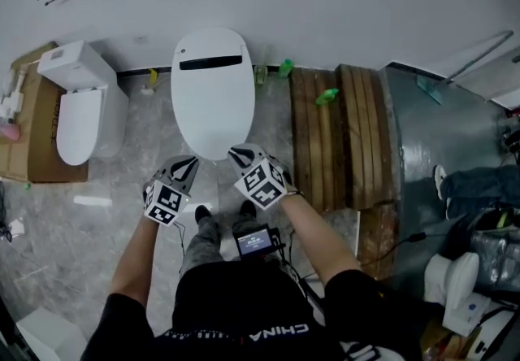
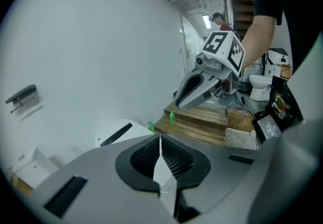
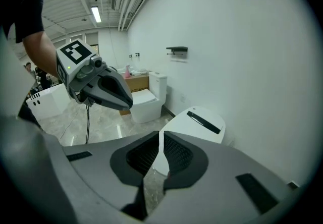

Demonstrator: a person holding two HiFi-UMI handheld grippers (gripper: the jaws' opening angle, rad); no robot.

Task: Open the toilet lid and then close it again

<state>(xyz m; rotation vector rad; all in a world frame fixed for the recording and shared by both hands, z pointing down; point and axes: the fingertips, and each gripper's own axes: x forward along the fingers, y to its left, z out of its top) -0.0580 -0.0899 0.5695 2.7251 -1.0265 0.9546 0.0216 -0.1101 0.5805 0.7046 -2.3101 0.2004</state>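
Note:
A white toilet (image 1: 211,87) with a black bar near its back stands against the wall, its lid down. It also shows in the left gripper view as the toilet (image 2: 118,134) and in the right gripper view as the toilet (image 3: 199,124). My left gripper (image 1: 188,164) hovers just short of the lid's front rim on the left, shut and empty. On the right, my right gripper (image 1: 238,158) hangs by the same rim, shut too, holding nothing. Each gripper shows in the other's view: the right gripper (image 2: 189,94) and the left gripper (image 3: 118,98).
A second white toilet (image 1: 81,103) stands at the left beside a cardboard box (image 1: 32,119). Wooden planks (image 1: 337,136) lie to the right, with green bottles (image 1: 327,95) near the wall. A small screen device (image 1: 254,240) sits at the person's waist.

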